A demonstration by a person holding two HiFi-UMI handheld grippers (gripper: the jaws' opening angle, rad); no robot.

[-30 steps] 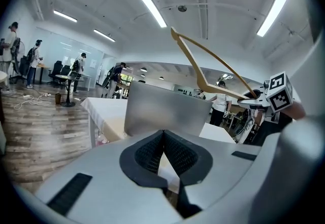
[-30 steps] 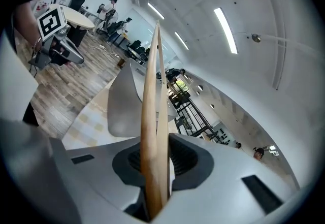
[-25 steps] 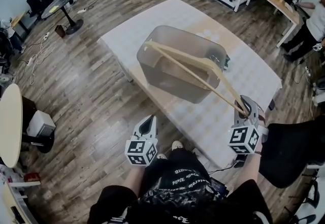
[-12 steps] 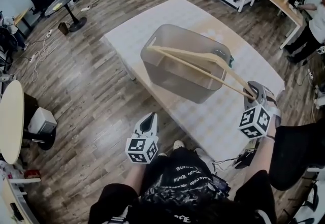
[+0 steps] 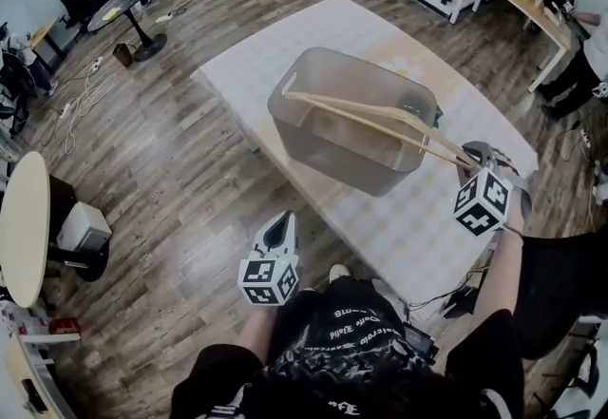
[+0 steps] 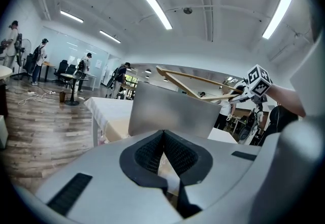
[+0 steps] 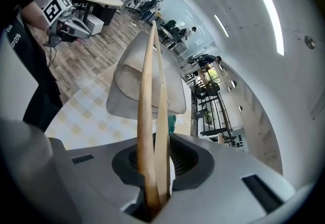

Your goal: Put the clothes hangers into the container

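Note:
A translucent grey container (image 5: pixel 323 66) stands on the white checked table (image 5: pixel 418 227). Across its open top lies a wooden clothes hanger (image 5: pixel 366 116), its far end over the left rim. My right gripper (image 5: pixel 467 159) is shut on the hanger's near end, just off the container's right corner. In the right gripper view the hanger (image 7: pixel 152 96) runs from the jaws (image 7: pixel 156 159) out over the container (image 7: pixel 124 91). My left gripper (image 5: pixel 283 220) hangs over the floor by the table's near edge, shut and empty. The left gripper view shows the container (image 6: pixel 170 114) and the hanger (image 6: pixel 193 83) above it.
A small teal object (image 5: pixel 435 113) sits at the container's right corner. A round pale table (image 5: pixel 21 227) stands at the left and a black chair (image 5: pixel 560 284) at the right. Desks, chairs and people fill the far end of the room.
My right gripper has moved up and to the right with the hanger, which now lies flatter across the container's top. The left gripper has barely moved.

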